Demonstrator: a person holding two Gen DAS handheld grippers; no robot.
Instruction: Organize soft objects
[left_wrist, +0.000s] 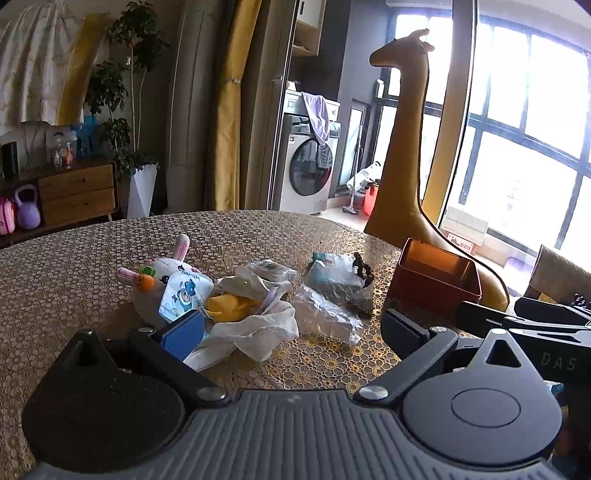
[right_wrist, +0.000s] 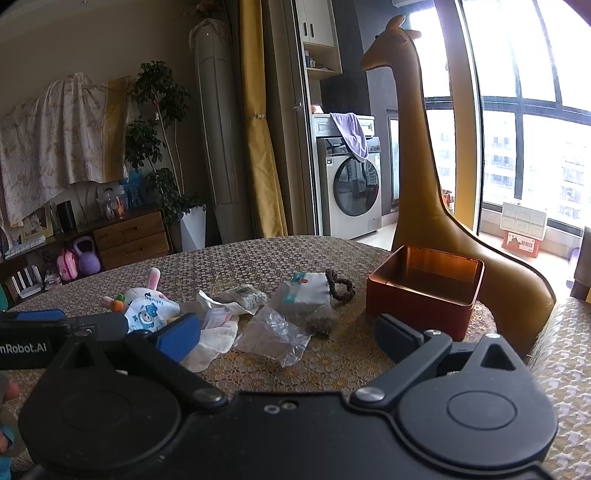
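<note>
Soft things lie in a heap on the round patterned table (left_wrist: 74, 266): a white bunny plush (left_wrist: 162, 273) with a carrot, a blue-printed tissue pack (left_wrist: 181, 295), a white cloth (left_wrist: 258, 328), a clear plastic bag (left_wrist: 325, 317), a white-green packet (left_wrist: 332, 271) and a brown hair tie (right_wrist: 341, 286). An open red-brown tin box (left_wrist: 434, 277) stands at the right. My left gripper (left_wrist: 291, 328) is open, hovering just before the white cloth. My right gripper (right_wrist: 288, 338) is open above the plastic bag (right_wrist: 273, 334), with the box (right_wrist: 424, 288) to its right. Both are empty.
A tall yellow giraffe figure (left_wrist: 402, 147) stands behind the table's right edge. The right gripper's body (left_wrist: 535, 328) shows at the right of the left wrist view; the left gripper's body (right_wrist: 37, 332) shows at the left of the right wrist view. A washing machine (right_wrist: 351, 184) stands far behind.
</note>
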